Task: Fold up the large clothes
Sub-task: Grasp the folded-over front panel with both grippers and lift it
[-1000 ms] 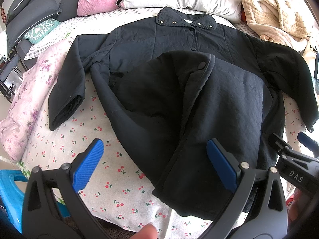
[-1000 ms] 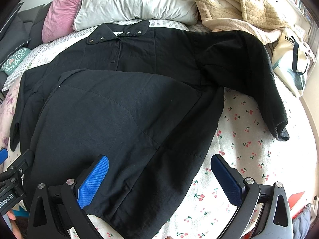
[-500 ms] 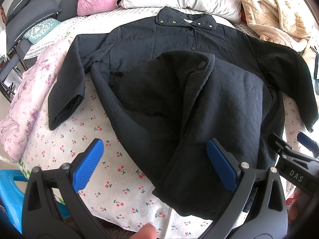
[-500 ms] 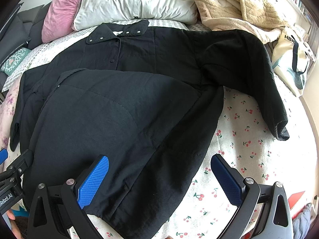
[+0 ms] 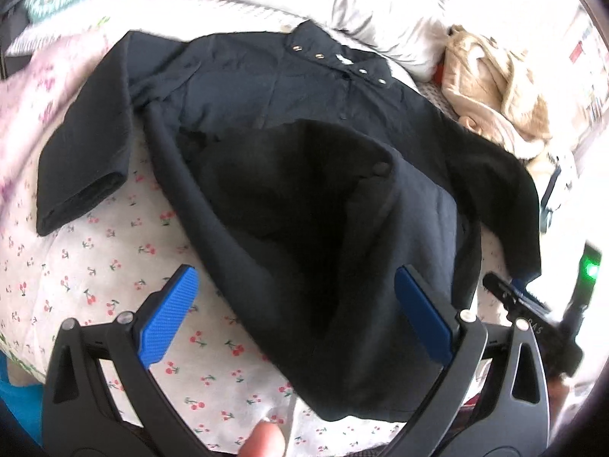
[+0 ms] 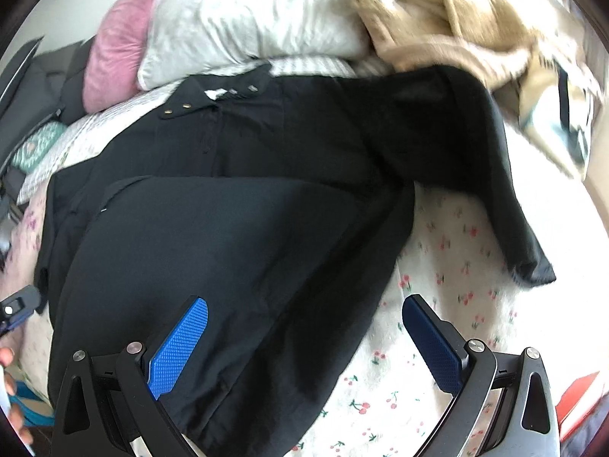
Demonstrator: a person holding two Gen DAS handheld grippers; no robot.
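Covering the scene, a bed (image 5: 95,266) with a cherry-print sheet carries a large black coat (image 6: 236,198), spread collar-up toward the pillows, its hem part folded back over its body. A white pillow (image 6: 247,19) and a pink cushion (image 6: 114,61) lie beyond the collar, with a tan fleece garment (image 5: 495,87) heaped beside them. One coat sleeve (image 5: 87,160) lies out flat on the sheet on the left; the other sleeve (image 6: 506,198) trails down on the right. Each blue-padded claw hovers near the bed's front edge, the left claw (image 5: 300,316) and the right claw (image 6: 304,342) both spread wide and gripping nothing.
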